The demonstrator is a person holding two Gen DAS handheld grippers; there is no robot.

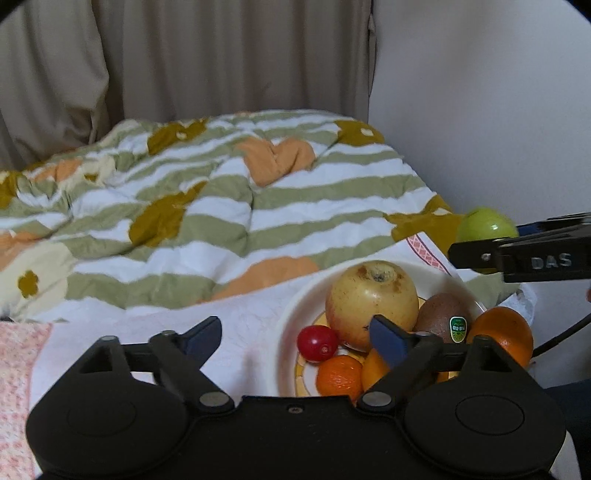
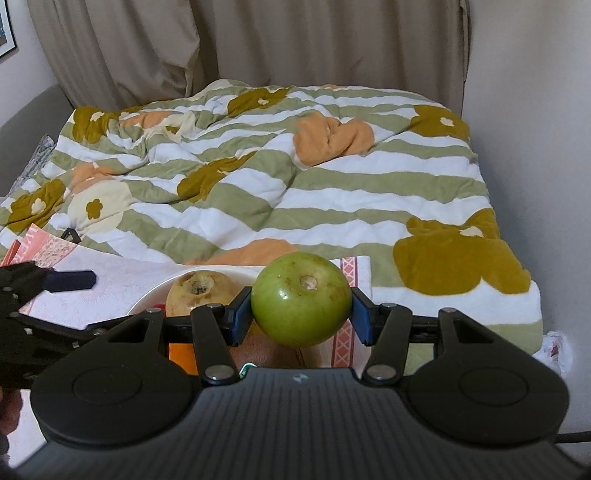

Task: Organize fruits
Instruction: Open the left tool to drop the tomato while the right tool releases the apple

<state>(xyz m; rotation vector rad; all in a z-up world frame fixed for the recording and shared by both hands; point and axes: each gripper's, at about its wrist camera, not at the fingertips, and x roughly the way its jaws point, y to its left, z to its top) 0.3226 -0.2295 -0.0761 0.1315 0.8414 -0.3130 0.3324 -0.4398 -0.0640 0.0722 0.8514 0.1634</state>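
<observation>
The green apple (image 2: 301, 299) is clamped by the right gripper (image 2: 301, 314) above the bowl (image 1: 291, 317); the left gripper (image 1: 295, 336) is spread wide, empty.

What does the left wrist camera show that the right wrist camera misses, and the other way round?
Only the left wrist view: a red fruit and a small orange in the bowl, with the left gripper open and empty. Only the right wrist view: a picture frame on the wall. Both: the green apple clamped in the right gripper, the yellow apple, the striped quilt.
</observation>
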